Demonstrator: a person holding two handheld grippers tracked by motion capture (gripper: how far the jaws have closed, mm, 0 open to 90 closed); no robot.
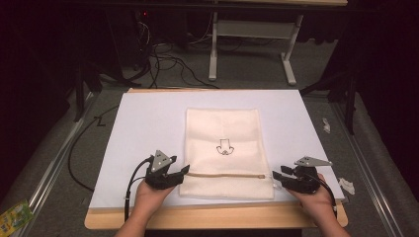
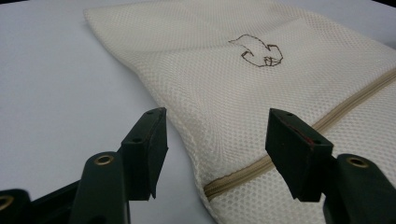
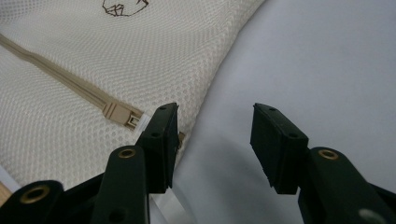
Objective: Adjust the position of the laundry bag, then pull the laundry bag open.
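Dark floor and cables surround my table, where the mesh bag lies near the front edge. My left gripper gapes empty at its zipper end; my right gripper gapes empty beside the zipper pull, partly hidden.

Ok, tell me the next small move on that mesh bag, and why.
Probably ease the right tool toward the zipper pull and close on it. The zipper looks fully shut, both tools stand open holding nothing, and the left tool already straddles the mesh bag at the zipper's other end.
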